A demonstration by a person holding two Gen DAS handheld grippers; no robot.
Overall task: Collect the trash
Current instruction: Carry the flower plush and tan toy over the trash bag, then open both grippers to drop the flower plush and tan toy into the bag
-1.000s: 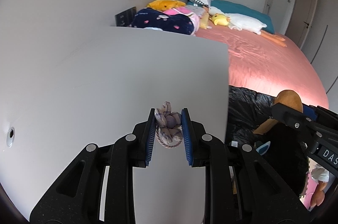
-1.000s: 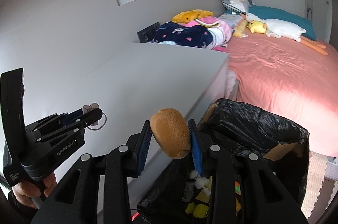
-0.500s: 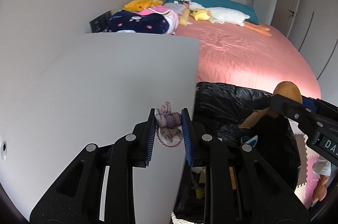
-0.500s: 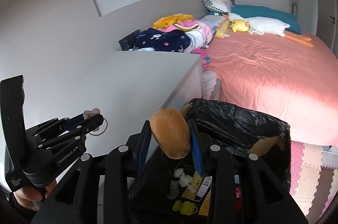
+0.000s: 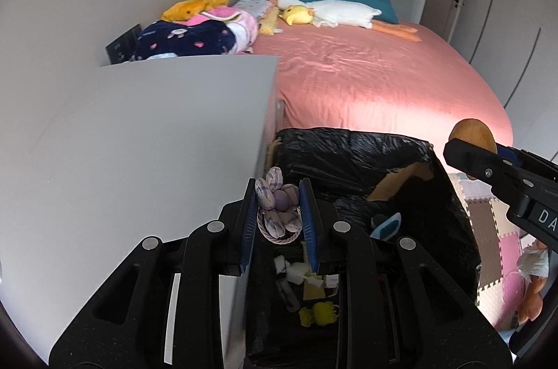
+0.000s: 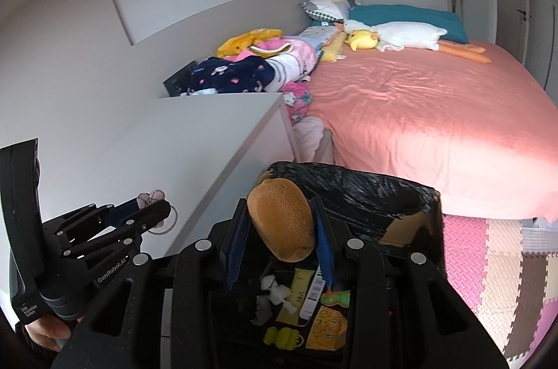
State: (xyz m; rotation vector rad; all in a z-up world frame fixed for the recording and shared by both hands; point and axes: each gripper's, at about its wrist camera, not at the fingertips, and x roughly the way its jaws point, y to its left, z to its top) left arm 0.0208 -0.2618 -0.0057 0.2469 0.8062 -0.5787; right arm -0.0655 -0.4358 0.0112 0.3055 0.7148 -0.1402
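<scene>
The left hand-held gripper is clamping a plaid fabric hair tie between its narrowly parted pads, hanging at the white counter's edge, over the black-lined trash bin. The right hand-held gripper is pinching a brown bun-shaped piece above the same bin, which is sitting beside the pink bed.

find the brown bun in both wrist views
Left wrist: the brown bun is at the right edge, held in the right gripper, above the bin.
Right wrist: the bun sits bottom centre, between the blue pads.
Shared landmark: the black-lined bin.
</scene>
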